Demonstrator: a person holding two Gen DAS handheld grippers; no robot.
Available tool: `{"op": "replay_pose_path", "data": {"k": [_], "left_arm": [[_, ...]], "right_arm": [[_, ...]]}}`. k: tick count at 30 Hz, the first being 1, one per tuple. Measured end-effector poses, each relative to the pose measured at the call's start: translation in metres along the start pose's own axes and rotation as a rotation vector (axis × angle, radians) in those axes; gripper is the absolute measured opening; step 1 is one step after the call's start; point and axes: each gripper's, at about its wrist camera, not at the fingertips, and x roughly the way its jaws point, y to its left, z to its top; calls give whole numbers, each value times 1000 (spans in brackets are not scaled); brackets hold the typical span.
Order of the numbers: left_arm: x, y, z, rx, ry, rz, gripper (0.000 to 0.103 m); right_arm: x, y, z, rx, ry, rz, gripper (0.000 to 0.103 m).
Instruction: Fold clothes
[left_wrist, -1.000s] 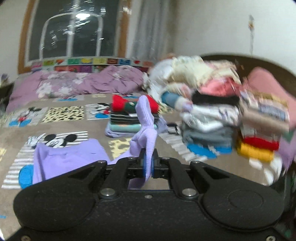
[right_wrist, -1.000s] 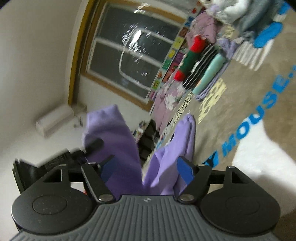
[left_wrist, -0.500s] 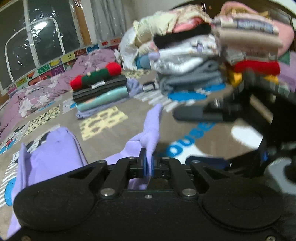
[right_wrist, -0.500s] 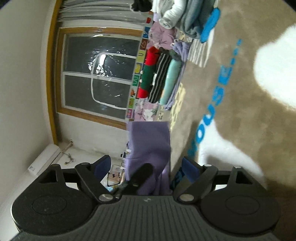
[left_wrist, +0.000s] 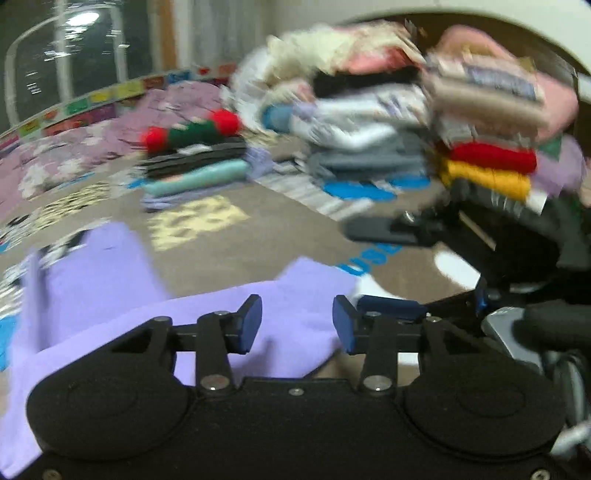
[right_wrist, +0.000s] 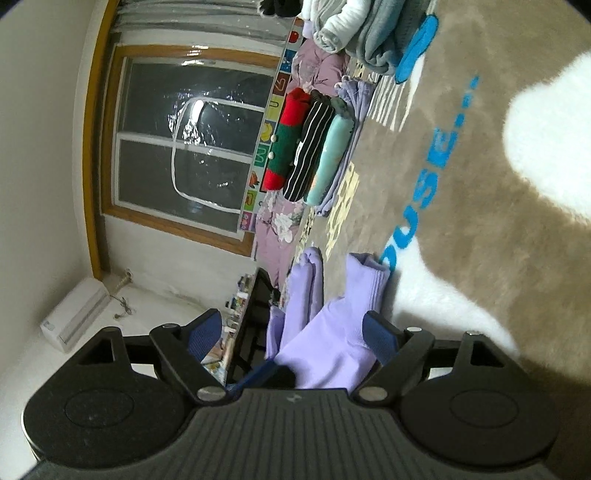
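A lilac garment (left_wrist: 110, 288) lies on the patterned bed cover (left_wrist: 280, 225), spread to the left, with one end lying between my left fingers. My left gripper (left_wrist: 297, 325) is open just above it, holding nothing. The garment also shows in the right wrist view (right_wrist: 332, 339), bunched between the jaws. My right gripper (right_wrist: 293, 334) is open, rolled sideways, with the cloth loose between its blue pads (right_wrist: 380, 341). The right gripper's body shows in the left wrist view (left_wrist: 480, 236) at the right.
A small folded stack (left_wrist: 195, 162) with red, green, striped and mint items sits further back, also in the right wrist view (right_wrist: 310, 147). A tall pile of clothes (left_wrist: 406, 118) fills the back right. A window (right_wrist: 184, 144) and a purple quilt (left_wrist: 74, 155) lie behind.
My left gripper was shut on the lilac cloth and has opened, and the cloth has dropped flat on the bed. The right gripper stays open and has moved lower over the cloth.
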Motion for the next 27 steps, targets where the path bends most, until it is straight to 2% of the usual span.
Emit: {"op": "replay_pose_path", "data": {"k": [6,9,11,13,15,17,19,20,22,24,25,26,27], "left_arm": [[-92,88,-19,-256,-52,187,43],[-128,119,-40,-334,-36,258,49],[-141,131,-54,-343,4,275,50],[-144,133,-64,-324,44,278,52],[-141,128,-69,-290,83,249,53],[-136,118,-71,-238,99,233,55],[-127,108,-73,-167,114,246,55],[-122,103,-72,-126,118,260,55],[-112,92,-70,-43,127,288,55],[-107,93,-76,11,121,304,53],[-103,91,-77,47,120,314,43],[-98,89,-77,91,123,334,27],[-94,86,-79,146,130,356,23]], "right_arm": [[-5,24,-12,-66,81,-176,83],[-2,28,-21,-78,105,-243,83],[7,32,-22,-117,111,-296,83],[16,35,-23,-156,101,-339,83],[23,36,-24,-192,92,-362,83],[29,36,-26,-222,92,-370,78],[34,37,-28,-253,93,-382,53],[37,36,-28,-271,95,-395,48],[41,35,-28,-301,99,-397,20],[41,38,-27,-326,93,-382,18],[41,43,-27,-346,88,-367,17],[40,49,-27,-365,83,-351,16],[40,54,-27,-384,77,-334,16]]}}
